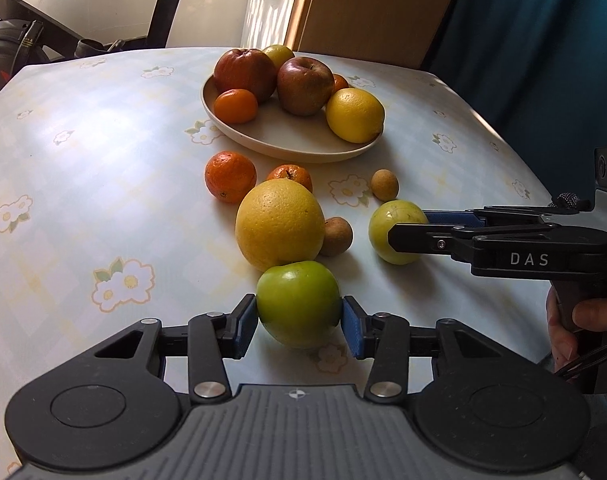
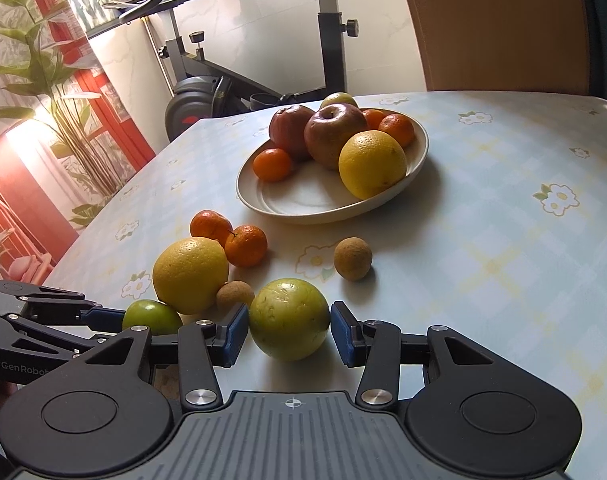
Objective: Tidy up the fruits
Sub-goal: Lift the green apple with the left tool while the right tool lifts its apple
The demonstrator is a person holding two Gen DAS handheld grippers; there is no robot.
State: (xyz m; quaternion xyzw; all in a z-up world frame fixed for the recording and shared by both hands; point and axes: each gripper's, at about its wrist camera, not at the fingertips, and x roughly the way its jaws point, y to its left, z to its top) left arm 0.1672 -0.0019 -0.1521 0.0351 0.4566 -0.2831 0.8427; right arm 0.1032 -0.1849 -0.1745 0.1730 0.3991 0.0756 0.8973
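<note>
My left gripper (image 1: pixel 299 322) is shut on a green apple (image 1: pixel 298 304) low over the table; it also shows in the right wrist view (image 2: pixel 151 316). My right gripper (image 2: pixel 289 334) has its pads against a yellow-green fruit (image 2: pixel 289 318), which also shows in the left wrist view (image 1: pixel 395 232). A beige plate (image 1: pixel 287 142) holds two red apples, a lemon, small oranges and a yellowish fruit behind. A large yellow citrus (image 1: pixel 279 224), two mandarins (image 1: pixel 230 176) and two small brown fruits (image 1: pixel 335 236) lie on the table in front of the plate.
The table (image 1: pixel 83 160) has a pale floral checked cloth. An exercise bike (image 2: pixel 223 80) stands behind the table's far edge, a plant (image 2: pixel 55 80) at far left. A wooden panel and dark curtain stand at the right.
</note>
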